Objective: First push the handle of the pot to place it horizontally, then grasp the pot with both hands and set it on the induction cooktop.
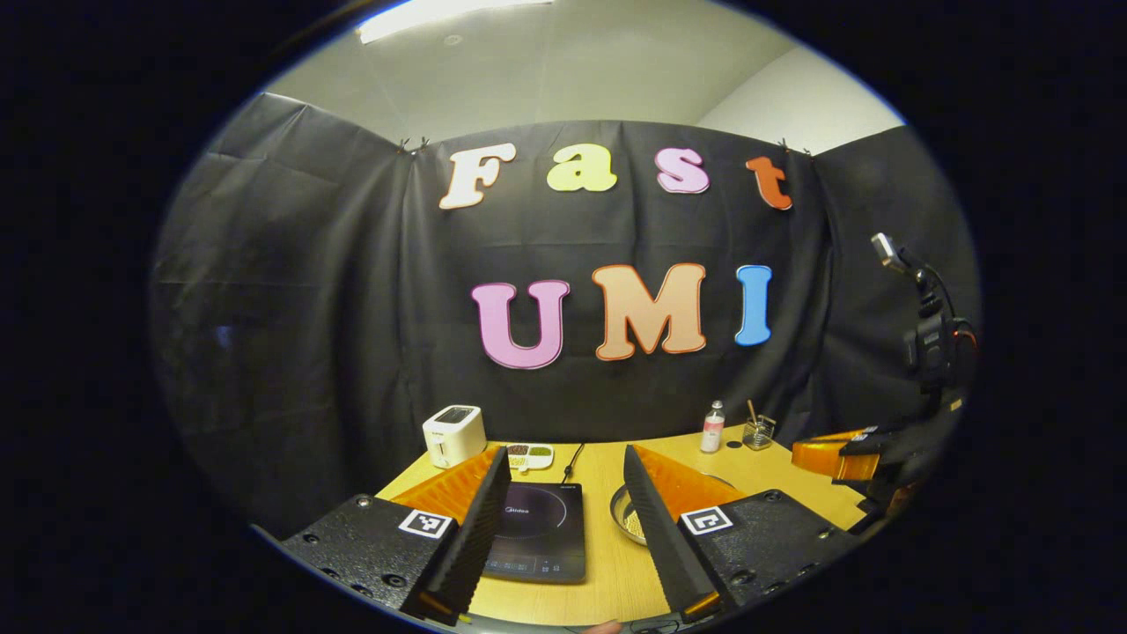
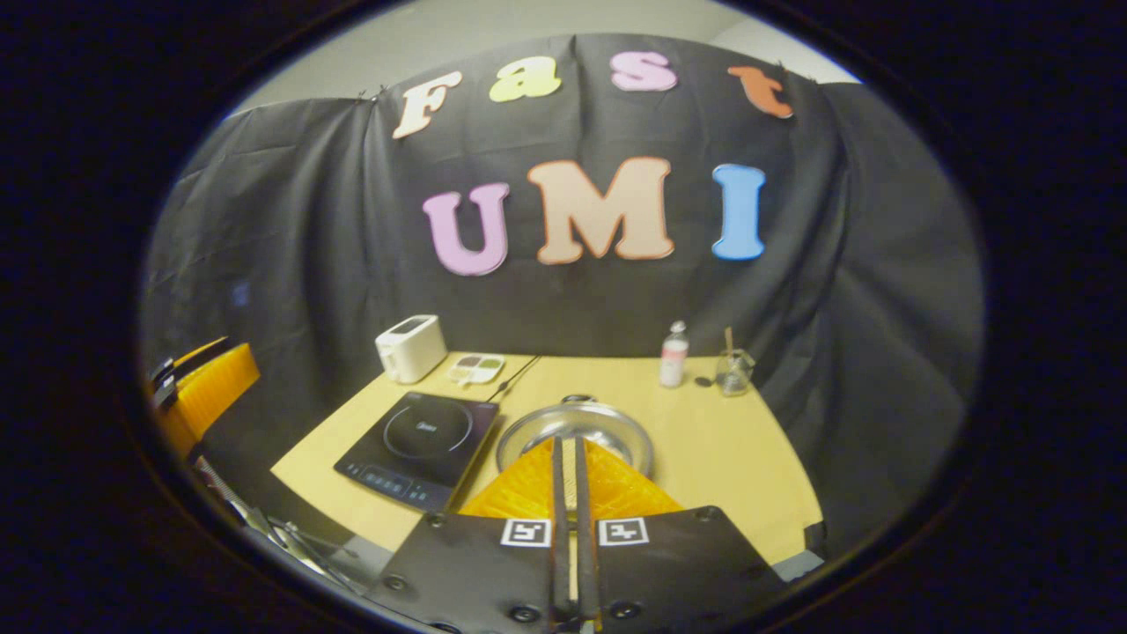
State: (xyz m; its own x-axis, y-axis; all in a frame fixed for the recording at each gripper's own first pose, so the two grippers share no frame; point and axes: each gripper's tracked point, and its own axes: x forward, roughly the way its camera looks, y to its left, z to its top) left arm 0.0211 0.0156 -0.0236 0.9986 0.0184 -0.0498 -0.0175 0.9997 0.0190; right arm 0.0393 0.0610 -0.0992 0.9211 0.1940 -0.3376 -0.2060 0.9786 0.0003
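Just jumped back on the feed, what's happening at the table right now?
Nothing is being handled yet. A person holds both claws above the near edge of the wooden table. The left claw is open, with the induction cooktop showing between its fingers. The right claw is shut, empty, and pointed at the pot. The pot sits on the table just right of the cooktop, not on it. Toaster, bottle and jar stand at the back.
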